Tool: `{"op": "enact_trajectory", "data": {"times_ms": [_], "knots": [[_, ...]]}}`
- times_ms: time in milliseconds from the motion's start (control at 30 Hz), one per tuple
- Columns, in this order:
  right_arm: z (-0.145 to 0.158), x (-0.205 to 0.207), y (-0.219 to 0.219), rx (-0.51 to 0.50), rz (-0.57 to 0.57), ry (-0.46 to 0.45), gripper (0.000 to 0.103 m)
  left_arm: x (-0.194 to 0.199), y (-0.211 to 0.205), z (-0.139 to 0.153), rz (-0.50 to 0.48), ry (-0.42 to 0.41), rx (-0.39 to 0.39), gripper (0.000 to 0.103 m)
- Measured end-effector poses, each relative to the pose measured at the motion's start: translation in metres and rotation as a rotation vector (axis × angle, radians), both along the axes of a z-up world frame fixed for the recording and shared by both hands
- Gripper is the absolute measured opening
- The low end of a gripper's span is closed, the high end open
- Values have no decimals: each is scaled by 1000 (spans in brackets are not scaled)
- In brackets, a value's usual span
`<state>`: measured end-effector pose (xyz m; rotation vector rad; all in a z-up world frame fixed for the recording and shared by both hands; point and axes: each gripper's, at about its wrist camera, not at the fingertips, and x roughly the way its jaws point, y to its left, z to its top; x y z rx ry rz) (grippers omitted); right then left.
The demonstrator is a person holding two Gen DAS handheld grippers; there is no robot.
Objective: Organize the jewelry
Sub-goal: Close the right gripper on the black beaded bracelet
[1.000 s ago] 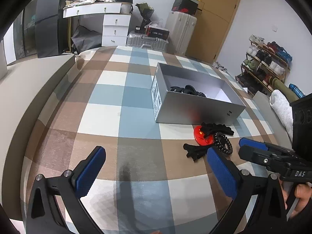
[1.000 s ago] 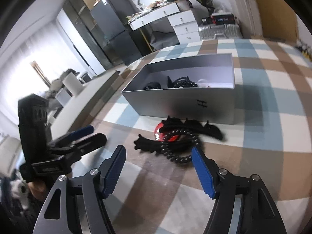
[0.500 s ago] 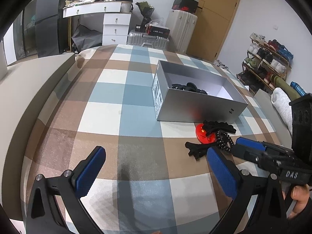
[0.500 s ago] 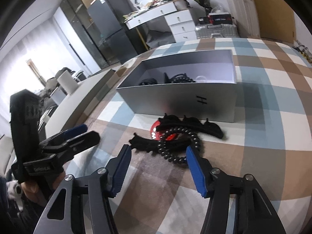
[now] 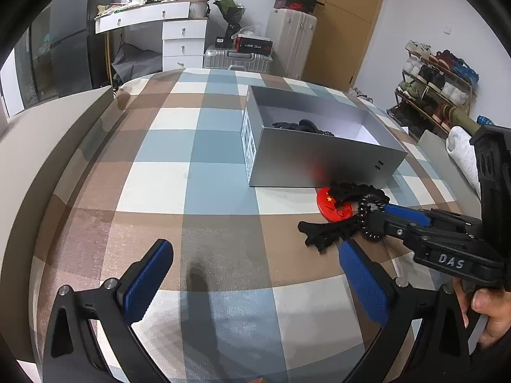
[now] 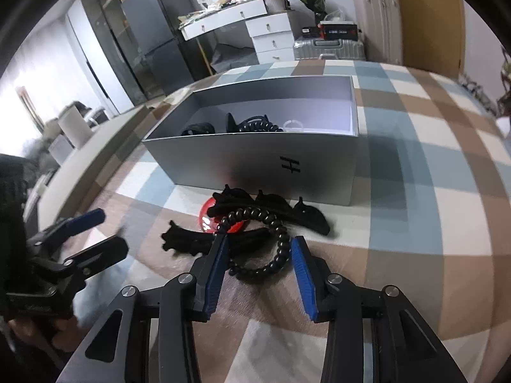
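Observation:
A black coil hair tie [image 6: 274, 242] lies on the plaid cloth in front of a grey open box [image 6: 255, 162]. My right gripper [image 6: 260, 247] is open, its blue fingers on either side of the coil tie. Black claw clips [image 6: 287, 207] and a red round badge [image 6: 207, 215] lie beside it. In the left wrist view the same pile [image 5: 345, 210] sits before the box [image 5: 319, 162], with the right gripper [image 5: 380, 215] reaching into it. My left gripper [image 5: 255, 268] is open and empty, hovering over the cloth left of the pile. The box holds several black hair items [image 6: 249, 124].
The plaid cloth [image 5: 191, 172] covers a wide surface with a beige edge at left. A white dresser [image 5: 182, 38], suitcases [image 5: 290, 44], a door and a shoe rack [image 5: 437, 89] stand beyond.
My right gripper has moved forward and down to the pile; its fingers have narrowed and now straddle the coil hair tie. The left gripper has stayed almost still.

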<state>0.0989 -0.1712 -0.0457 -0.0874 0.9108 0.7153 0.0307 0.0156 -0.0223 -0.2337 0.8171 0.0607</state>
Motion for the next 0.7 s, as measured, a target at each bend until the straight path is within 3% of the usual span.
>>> {"op": "enact_trajectory", "data": {"times_ms": [233,333,367,467,700], "knots": [[0,-11,9,-121,40,-82,35,0,2,-1,5,4,-6,101],[-1,-10,6,-86,65,-63,22,0,1,-1,6,6,-5,101],[-1,-9,7,-79,68,-59,9,0,2,-1,6,7,-6,101],[-3,-13,10,-97,80,-79,9,1,1,-2,7,9,-5,101],[6,-19,5,-37,92,-97,8,1,2,-3,7,10,-7,101]]}}
